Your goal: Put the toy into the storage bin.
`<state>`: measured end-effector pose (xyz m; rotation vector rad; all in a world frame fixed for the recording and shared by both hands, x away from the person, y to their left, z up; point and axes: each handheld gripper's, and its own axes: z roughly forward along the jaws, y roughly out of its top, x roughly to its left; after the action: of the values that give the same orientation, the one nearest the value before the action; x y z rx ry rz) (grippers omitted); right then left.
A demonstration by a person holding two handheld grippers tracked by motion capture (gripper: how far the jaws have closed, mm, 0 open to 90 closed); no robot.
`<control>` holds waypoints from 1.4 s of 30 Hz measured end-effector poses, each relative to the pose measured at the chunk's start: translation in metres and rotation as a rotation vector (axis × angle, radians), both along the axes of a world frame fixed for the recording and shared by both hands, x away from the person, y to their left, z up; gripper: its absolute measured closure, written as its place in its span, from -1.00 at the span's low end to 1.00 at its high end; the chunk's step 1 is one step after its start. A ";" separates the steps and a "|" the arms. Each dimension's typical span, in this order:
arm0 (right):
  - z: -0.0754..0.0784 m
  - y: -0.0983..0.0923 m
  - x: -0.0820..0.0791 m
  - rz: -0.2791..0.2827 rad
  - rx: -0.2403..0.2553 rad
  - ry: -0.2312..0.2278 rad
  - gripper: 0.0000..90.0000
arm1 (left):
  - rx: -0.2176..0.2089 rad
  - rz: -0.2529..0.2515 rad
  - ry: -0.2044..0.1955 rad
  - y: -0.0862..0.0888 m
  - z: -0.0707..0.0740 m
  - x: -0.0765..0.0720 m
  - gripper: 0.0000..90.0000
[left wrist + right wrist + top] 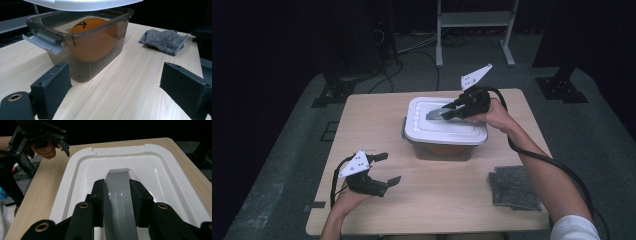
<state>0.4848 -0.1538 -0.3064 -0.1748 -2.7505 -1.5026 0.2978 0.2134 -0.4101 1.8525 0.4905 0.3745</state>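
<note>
Right tongs (451,113): closed on the grey handle (119,202) at the middle of the white lid (422,131); one black jaw presses each side of the handle in my right gripper view.
Left tongs (388,169): jaws spread wide with nothing between them, resting near the tabletop (377,127) edge closest to me.
Lid: directly under my right tongs. In my left gripper view it looks lifted slightly clear of the box rim, with a gap showing.
Box (85,50): clear smoky plastic storage box with a grey side latch (43,42), ahead of my left tongs, an orange ball (92,42) inside it.
Long axis: the lid runs crosswise to my right tongs; the handle runs straight along them, away from my hand.
Nearer hand: the right hand (497,116) is at the lid; the left sits well apart.
Grey cloth (514,187): folded, behind and beside my right tongs, near my forearm.
Next move, as I judge it: lift straight up so the lid clears the rim evenly.
</note>
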 end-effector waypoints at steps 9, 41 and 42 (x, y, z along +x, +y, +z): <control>-0.009 0.005 0.005 0.010 -0.019 0.009 0.46 | -0.006 0.009 0.001 0.002 0.000 -0.001 -0.81; -0.033 0.009 0.021 0.011 -0.047 0.045 0.46 | -0.014 0.000 0.001 0.002 0.001 0.000 -0.81; -0.033 0.009 0.021 0.011 -0.047 0.045 0.46 | -0.014 0.000 0.001 0.002 0.001 0.000 -0.81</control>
<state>0.5062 -0.1451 -0.3393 -0.1906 -2.7488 -1.4140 0.2981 0.2156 -0.4092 1.8394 0.4923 0.3698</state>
